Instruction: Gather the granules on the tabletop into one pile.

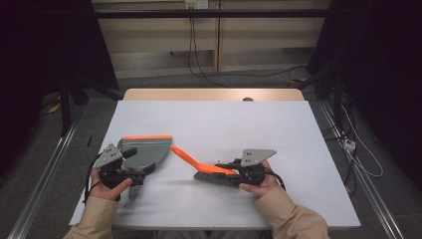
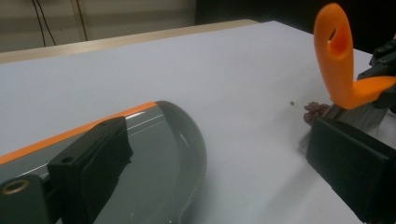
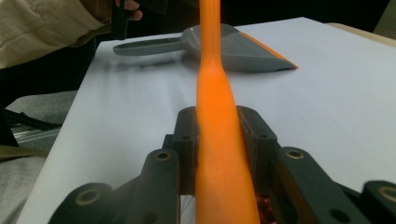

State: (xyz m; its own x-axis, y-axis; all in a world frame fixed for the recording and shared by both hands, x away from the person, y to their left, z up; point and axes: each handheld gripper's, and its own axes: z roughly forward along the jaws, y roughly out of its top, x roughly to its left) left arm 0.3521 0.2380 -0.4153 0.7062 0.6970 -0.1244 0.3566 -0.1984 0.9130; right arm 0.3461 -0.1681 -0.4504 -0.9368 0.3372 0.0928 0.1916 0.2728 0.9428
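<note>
Standing by the desk (image 1: 209, 124), I can see the person has a gripper in each hand, both low over the white top near the front edge. The right gripper (image 3: 218, 135) has its jaws pinched tight on the orange handle of a hand brush (image 1: 211, 172); the handle runs straight up between them in the right gripper view, and the dark bristles sit down on the desk just beside the hand. The handle's free end points toward the dustpan (image 1: 144, 152).

The left gripper (image 1: 130, 167) is over at the grey dustpan with the orange lip. Its jaws are spread wide in the left gripper view, one sitting over the pan, the other off to the side near the brush bristles, so nothing is clamped. A few small reddish crumbs (image 2: 315, 112) lie right by the bristles, between brush and pan.
</note>
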